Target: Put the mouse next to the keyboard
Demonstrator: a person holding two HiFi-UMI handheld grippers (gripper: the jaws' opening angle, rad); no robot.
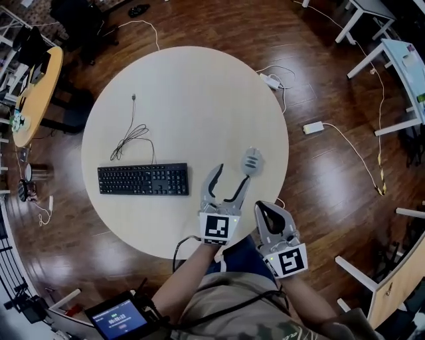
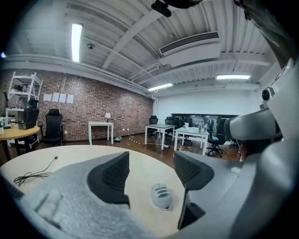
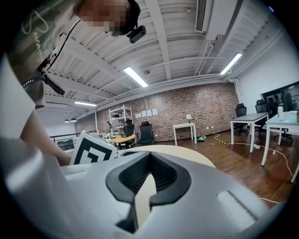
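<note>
The grey mouse [image 1: 252,161] lies on the round pale table [image 1: 186,86] towards its right edge, well apart from the black keyboard [image 1: 143,179], which sits on the table's left half with a thin black cable [image 1: 129,136] looped behind it. The left gripper [image 1: 232,176] reaches over the near edge of the table with its jaws spread wide and nothing held; from the head view the tip of its right jaw is just short of the mouse. The left gripper view adds that the mouse [image 2: 161,196] rests flat on the tabletop, seen through the gap of the left gripper [image 2: 152,170] and lying beyond the pads, untouched. The right gripper [image 1: 269,211] hangs at the table's near right rim; only the right gripper view shows its state clearly, the right gripper [image 3: 148,161] having its jaws closed tip to tip with nothing between them. That view also catches the left gripper's marker cube [image 3: 91,149] close at its side. The floor is dark wood, with a white power strip [image 1: 272,81] and loose leads past the table's far side. A second round table [image 1: 40,86] stands to the left, white desks [image 1: 362,10] to the upper right, and the gripper views show a brick wall [image 2: 93,107] at the room's far end
</note>
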